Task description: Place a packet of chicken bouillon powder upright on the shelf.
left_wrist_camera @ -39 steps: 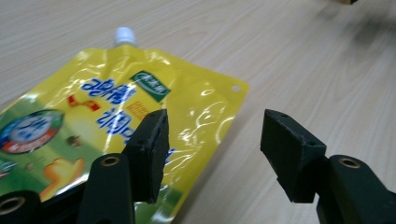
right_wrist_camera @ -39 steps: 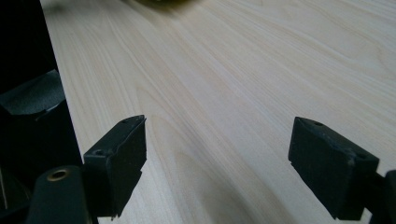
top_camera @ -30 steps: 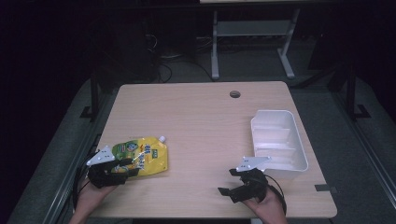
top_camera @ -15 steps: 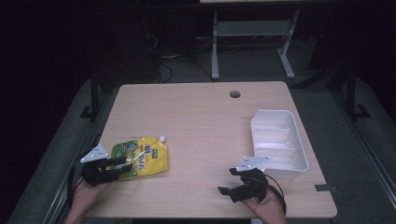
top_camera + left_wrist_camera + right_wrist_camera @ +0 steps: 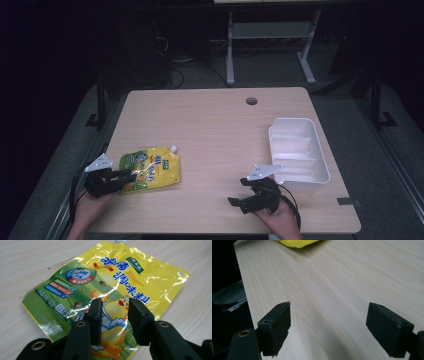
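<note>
Two grippers low at near table edge. Left gripper [image 5: 113,322] half-parted over flat yellow-green foil spout pouch [image 5: 150,168], near-left on table, not pinching. Right gripper [image 5: 329,327] wide, empty. Likely step: grasping pouch; next, close jaws, probably carry toward white plastic tray [image 5: 300,150].

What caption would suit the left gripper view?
Left gripper, jaws parted, poised over a yellow seasoning pouch on the wooden table.

1 pouch [image 5: 151,168], 1 tray [image 5: 299,150], 2 grippers [image 5: 114,178].
</note>
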The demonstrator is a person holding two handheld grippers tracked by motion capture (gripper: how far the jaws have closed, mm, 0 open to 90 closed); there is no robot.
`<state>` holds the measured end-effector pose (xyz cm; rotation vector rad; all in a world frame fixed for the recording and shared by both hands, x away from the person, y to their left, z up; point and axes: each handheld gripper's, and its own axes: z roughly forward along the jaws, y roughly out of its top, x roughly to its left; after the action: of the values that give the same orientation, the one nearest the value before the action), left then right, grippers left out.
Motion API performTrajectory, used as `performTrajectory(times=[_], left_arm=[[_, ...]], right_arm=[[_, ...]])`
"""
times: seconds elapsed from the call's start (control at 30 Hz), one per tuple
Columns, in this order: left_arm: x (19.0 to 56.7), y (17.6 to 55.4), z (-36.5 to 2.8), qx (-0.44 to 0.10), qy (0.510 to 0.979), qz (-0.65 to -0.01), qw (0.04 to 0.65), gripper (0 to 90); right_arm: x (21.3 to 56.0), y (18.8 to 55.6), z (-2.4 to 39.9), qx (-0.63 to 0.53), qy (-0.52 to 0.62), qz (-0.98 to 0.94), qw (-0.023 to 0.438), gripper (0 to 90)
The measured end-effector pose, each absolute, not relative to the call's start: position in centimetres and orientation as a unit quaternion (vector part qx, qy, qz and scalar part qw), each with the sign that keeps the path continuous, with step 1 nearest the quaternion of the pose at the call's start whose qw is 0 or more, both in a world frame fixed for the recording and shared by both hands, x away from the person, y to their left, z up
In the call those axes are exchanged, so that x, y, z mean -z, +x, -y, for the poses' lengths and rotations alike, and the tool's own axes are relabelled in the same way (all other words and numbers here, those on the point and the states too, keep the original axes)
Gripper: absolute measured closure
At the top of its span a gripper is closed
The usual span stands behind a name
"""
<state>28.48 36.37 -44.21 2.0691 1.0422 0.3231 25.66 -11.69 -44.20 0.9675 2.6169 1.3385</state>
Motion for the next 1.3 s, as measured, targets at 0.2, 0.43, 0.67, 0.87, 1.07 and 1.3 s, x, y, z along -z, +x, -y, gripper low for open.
performTrajectory(times=[0.2,0.43,0.67,0.87,1.07,1.3], left_arm=[[44.4,28.7,-36.8,-0.133,0.815,-0.416,0.38,71.2],[44.6,28.9,-37.4,-0.135,0.813,-0.427,0.372,78.2],[44.7,29.1,-37.7,-0.133,0.811,-0.428,0.377,80.7],[44.9,29.1,-37.7,-0.131,0.807,-0.433,0.38,83.1],[44.9,29.2,-37.9,-0.126,0.806,-0.434,0.383,84.1],[44.9,29.2,-37.9,-0.126,0.805,-0.435,0.383,84.1]], right_arm=[[43.1,27.1,9.2,-0.431,0.308,-0.848,0.022,22.2],[41.6,30.0,4.0,-0.422,0.297,-0.856,0.014,25.5],[41.1,32.5,-0.9,-0.409,0.296,-0.863,-0.008,29.7],[42.0,34.1,-3.3,-0.395,0.315,-0.862,-0.033,36.5],[43.8,35.5,-4.3,-0.388,0.348,-0.851,-0.066,42.0],[45.2,36.5,-5.1,-0.384,0.375,-0.838,-0.099,46.1]])
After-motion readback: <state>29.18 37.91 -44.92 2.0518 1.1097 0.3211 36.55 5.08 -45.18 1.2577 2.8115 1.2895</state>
